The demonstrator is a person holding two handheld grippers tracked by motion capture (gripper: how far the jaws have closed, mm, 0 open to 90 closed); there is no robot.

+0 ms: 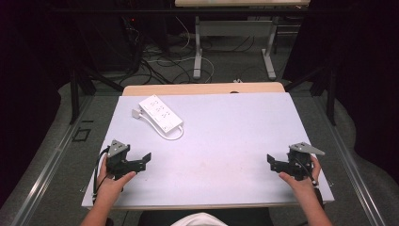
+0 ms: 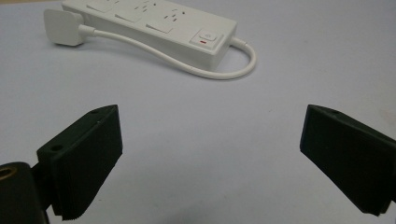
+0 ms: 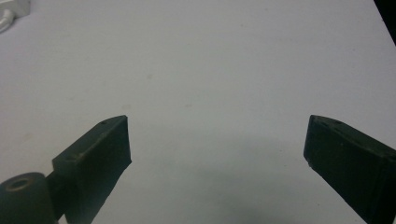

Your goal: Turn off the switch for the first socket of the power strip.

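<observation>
Seen from above: a pale grey tabletop [image 1: 221,141], with a white power strip [image 1: 161,113] lying flat toward the far left corner, set at a slant to the edges. Short white cord [image 1: 165,133] looping out from the strip's near end and running back along its left side to a white plug [image 1: 136,113] resting on the board just beside the far end. Nothing plugged into the sockets, as far as can be made out.

Near the left edge, close to the front: left gripper [image 1: 147,160], held in a hand, jaws spread wide with bare board between them, pointing roughly toward the strip but well apart from it. From the left gripper view, power strip [image 2: 154,25] ahead with its switch [image 2: 205,36] at the near end, cord [image 2: 224,70] curving past it, plug [image 2: 63,28] to the left.

Near the right edge, close to the front: right gripper [image 1: 273,162], also hand-held, jaws likewise spread and pinching nothing, well apart from the strip.

Judged from this layout: work at its very start. Strip, cord and plug untouched, no grip taken. Reaching, grasping and whatever handling of the strip or plug follows all left to do, most likely beginning with the left gripper, the nearer of the two.
</observation>
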